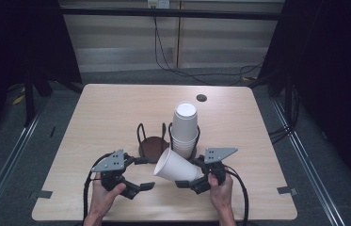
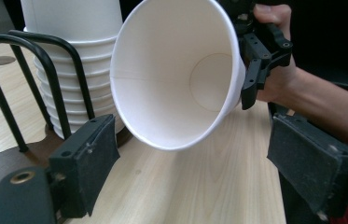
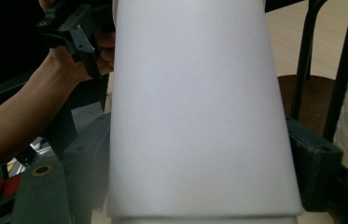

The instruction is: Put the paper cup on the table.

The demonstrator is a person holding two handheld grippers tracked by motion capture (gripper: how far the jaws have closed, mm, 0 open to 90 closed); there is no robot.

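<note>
A white paper cup (image 1: 177, 166) lies on its side above the table, its mouth turned toward my left gripper (image 1: 144, 174). My right gripper (image 1: 190, 174) is shut on the cup's body, and in the right gripper view the cup wall (image 3: 199, 116) sits between the two pads (image 3: 314, 158). In the left gripper view I look into the cup's open mouth (image 2: 171, 74). The left gripper (image 2: 199, 163) stands open a little short of the rim, holding nothing. A stack of white cups (image 1: 185, 127) stands upright in a black wire holder (image 1: 153, 147) with a brown base.
The holder's left bay, over the brown base (image 3: 311, 93), holds no cups. Its wire loops (image 2: 45, 56) rise just beside the left jaw. A dark round hole (image 1: 201, 98) sits near the table's far edge. The person's hands come in at the near edge.
</note>
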